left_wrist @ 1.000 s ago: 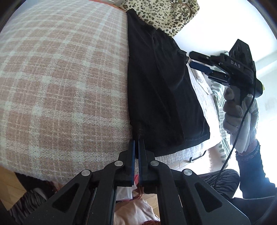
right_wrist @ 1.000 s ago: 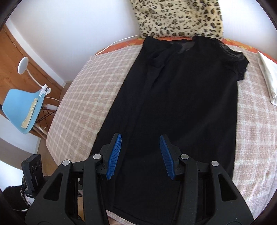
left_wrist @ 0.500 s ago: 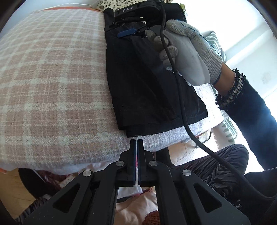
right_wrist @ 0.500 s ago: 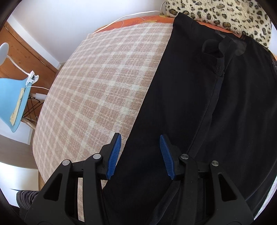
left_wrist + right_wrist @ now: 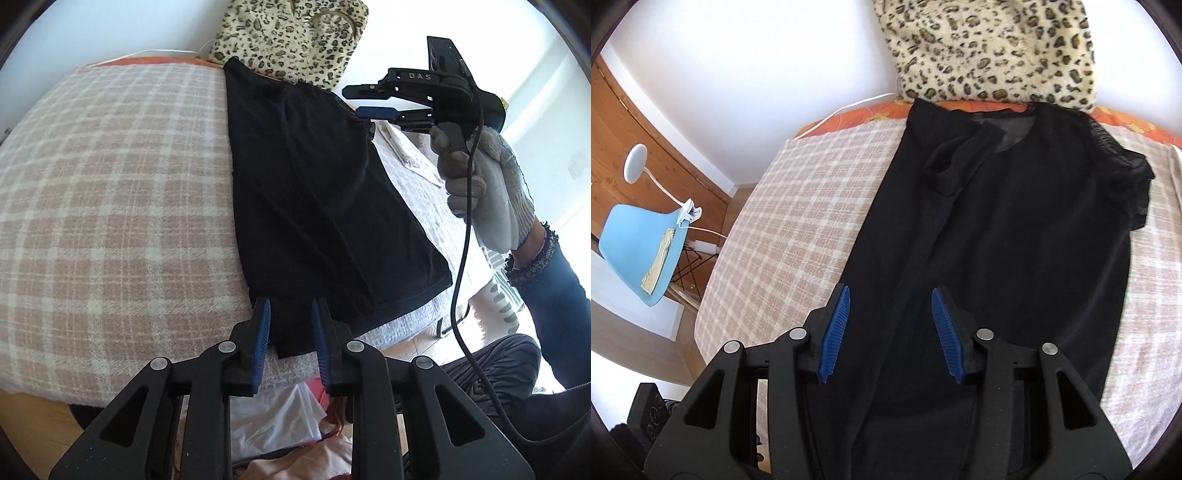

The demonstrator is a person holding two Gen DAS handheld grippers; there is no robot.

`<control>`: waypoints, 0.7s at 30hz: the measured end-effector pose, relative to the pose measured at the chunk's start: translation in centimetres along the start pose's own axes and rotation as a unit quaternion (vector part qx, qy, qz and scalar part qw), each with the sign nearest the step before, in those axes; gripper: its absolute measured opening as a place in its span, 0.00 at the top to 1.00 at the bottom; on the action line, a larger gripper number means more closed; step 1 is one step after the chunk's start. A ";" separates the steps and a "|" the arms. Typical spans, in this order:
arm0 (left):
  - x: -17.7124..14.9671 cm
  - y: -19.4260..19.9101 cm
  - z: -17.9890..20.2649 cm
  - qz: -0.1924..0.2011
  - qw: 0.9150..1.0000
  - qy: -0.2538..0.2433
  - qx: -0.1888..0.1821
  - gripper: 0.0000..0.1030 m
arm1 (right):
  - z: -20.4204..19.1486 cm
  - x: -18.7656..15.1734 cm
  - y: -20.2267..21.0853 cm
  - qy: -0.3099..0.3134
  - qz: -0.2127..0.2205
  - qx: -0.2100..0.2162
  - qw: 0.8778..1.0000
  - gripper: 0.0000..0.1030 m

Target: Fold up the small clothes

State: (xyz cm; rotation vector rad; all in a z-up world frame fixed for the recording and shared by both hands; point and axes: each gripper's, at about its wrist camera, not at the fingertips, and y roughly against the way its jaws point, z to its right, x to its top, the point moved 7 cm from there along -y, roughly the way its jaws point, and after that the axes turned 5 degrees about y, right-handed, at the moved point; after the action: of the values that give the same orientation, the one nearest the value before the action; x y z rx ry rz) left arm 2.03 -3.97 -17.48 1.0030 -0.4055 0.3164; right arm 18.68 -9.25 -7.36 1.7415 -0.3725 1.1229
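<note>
**Left claw lets go of the hem, right one hangs over the top**

Since a second ago the left gripper [image 5: 289,334] has gone from pinched tight at the near hem to jaws opening, and the right gripper [image 5: 364,99] swung in low over the fabric, then lifted back off to the side.

So right now: the black top [image 5: 317,199] lies flat on the pink plaid blanket [image 5: 110,206], with one long side folded in over the middle so it looks like a narrow strip from the left wrist view. Its near hem corner sits in the gap between the left claw's blue pads [image 5: 260,332], but the pads aren't pressing on it, so it's let go. The neck end points at the leopard print pillow [image 5: 291,37] at the far end of the bed.

From the right wrist view, the right gripper [image 5: 891,334] is held above the top's lower half, jaws apart with nothing between them, just dark cloth [image 5: 1015,240] underneath. A gloved hand [image 5: 480,192] holds that gripper up beside the top's sleeve end. Off to the left there's a light blue chair [image 5: 635,243] with a white clip lamp [image 5: 635,162] on it.
</note>
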 end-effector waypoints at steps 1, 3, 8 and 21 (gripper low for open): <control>0.3 -0.2 0.7 0.004 1.000 -0.012 0.002 0.79 | 1.1 0.1 1.3 -0.007 0.008 -0.004 1.000 0.52; 1.1 -0.7 2.4 0.011 0.999 -0.038 0.002 0.79 | 3.5 0.3 3.8 -0.016 0.024 -0.020 0.999 0.52; 2.2 -2.8 7.2 0.012 0.996 -0.089 -0.013 0.64 | 8.6 0.7 9.5 -0.039 0.059 -0.049 0.996 0.43; -0.1 -9.9 20.0 -0.024 0.975 -0.210 -0.068 0.50 | 17.9 1.3 16.5 -0.069 0.095 -0.071 0.991 0.34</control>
State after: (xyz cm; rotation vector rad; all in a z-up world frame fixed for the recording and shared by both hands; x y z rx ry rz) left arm 2.64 -26.19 -15.46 0.9419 -0.7740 0.0269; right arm 17.32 -31.88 1.65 1.6888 -0.6985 1.0836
